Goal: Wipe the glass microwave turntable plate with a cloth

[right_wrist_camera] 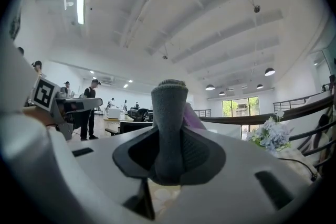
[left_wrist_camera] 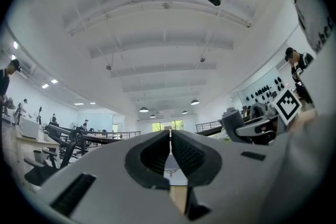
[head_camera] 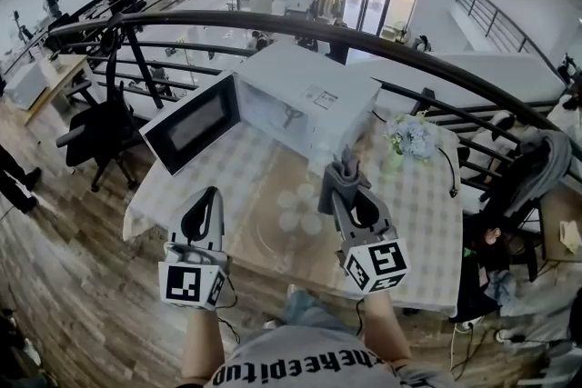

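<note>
The glass turntable plate point(head_camera: 280, 230) lies flat on the checked bench point(head_camera: 420, 195), out in front of the microwave point(head_camera: 314, 104). The microwave door point(head_camera: 191, 124) hangs open, which probably gives wiping room the oven cavity would not. The right claw point(head_camera: 350, 194) is clamped on a grey cloth point(head_camera: 342, 170), with a fold standing up between its jaws. It is held above the plate's right edge and not touching it, so wiping looks not yet begun. The left claw point(head_camera: 210, 195) is closed on nothing and sits just left of the plate, perhaps ready to steady it. The label on the microwave's top is too small to read. The shirt print at the lower edge is cut off, and the claw cubes carry only square markers.
</note>
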### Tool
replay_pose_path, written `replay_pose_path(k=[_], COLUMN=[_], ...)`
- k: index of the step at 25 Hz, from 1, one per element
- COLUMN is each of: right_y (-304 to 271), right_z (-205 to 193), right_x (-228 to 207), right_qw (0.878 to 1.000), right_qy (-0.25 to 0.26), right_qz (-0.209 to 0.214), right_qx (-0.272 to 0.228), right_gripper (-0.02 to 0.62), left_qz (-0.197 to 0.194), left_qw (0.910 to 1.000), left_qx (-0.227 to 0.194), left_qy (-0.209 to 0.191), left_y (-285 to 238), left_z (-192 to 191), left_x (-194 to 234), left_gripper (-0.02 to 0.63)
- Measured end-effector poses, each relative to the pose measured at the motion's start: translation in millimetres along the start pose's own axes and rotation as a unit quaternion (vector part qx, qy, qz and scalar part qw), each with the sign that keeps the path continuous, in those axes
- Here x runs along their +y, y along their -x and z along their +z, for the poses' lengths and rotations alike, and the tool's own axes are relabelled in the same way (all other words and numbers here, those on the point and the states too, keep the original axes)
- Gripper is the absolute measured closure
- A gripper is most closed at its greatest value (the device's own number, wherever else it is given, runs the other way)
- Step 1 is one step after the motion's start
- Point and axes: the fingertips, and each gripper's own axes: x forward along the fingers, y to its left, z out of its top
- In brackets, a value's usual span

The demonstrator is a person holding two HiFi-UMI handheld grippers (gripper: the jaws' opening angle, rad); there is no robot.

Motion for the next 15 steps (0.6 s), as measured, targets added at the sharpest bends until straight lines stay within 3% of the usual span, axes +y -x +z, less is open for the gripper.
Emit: replay_pose_path(k=[15], right_y=[14], right_z=[24], right_x=[6], right_qw=[0.999], right_qy=[0.016], right_qz=[-0.016], right_qx=[-0.031], right_gripper=[0.492], left_qz=[-0.001], left_qw=[1.0000], left_qx=[-0.002], left_qy=[0.000], left_y=[7], left_z=[7], left_x=[-1], left_gripper=[0.594])
